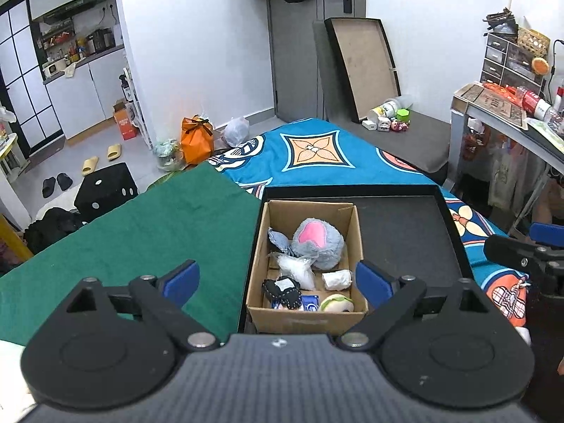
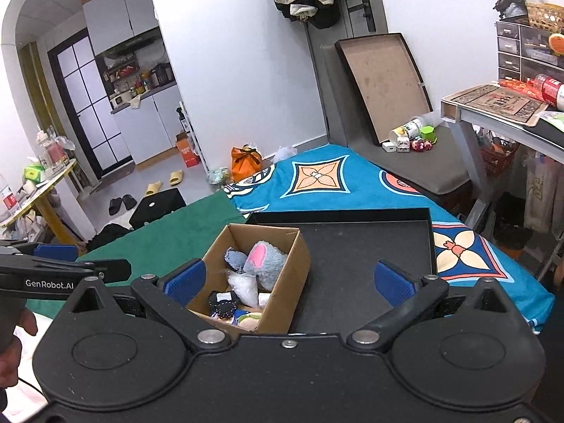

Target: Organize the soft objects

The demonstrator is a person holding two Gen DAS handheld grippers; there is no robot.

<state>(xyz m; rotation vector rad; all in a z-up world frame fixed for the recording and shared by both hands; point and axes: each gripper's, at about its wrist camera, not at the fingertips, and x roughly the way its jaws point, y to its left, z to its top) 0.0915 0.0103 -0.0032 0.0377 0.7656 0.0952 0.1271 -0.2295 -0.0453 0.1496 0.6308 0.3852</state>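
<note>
The left gripper [image 1: 276, 278] is held level with its blue-padded fingers [image 1: 181, 276] spread wide at about 10 and 2 o'clock, gripping nothing. The right gripper [image 2: 289, 280] matches it, fingers [image 2: 391, 282] wide apart and empty. Each appears at the other's frame edge, side by side.

A small lived-in home: a patterned bed [image 1: 317, 151], with a kitchenette [image 1: 70, 53] and slippers [image 1: 102, 158] left of it.
</note>
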